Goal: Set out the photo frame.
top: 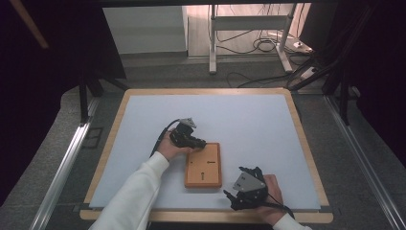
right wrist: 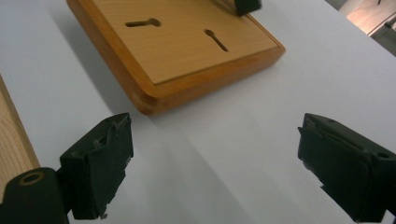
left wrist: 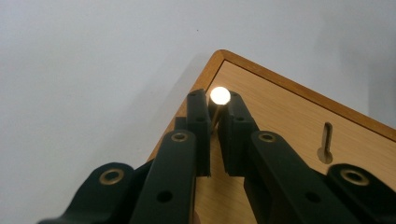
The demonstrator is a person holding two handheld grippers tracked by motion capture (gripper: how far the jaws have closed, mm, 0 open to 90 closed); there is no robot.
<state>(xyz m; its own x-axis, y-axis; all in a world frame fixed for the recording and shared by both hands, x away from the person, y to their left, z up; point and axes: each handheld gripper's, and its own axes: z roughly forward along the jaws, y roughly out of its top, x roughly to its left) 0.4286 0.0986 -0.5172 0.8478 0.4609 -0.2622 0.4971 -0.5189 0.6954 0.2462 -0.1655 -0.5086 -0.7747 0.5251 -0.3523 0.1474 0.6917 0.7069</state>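
A flat wooden board (top: 203, 167) with two keyhole slots (right wrist: 143, 22) lies on the white table top (top: 239, 120). My left gripper (top: 200, 143) is at the board's far left corner. In the left gripper view my left gripper (left wrist: 215, 109) is shut on a thin pin with a bright round head (left wrist: 219, 95), held over that corner of the board (left wrist: 289, 121). My right gripper (top: 238, 185) sits near the table's front edge, to the right of the board. In the right gripper view my right gripper (right wrist: 212, 144) stands wide open with nothing between its jaws, and the board's near corner (right wrist: 154, 95) lies ahead.
The table has a light wooden rim (top: 306, 143). The tip of the left gripper (right wrist: 246, 5) shows at the top of the right gripper view. Beyond the table are a metal stand (top: 249, 28) and loose cables (top: 268, 45) on the floor.
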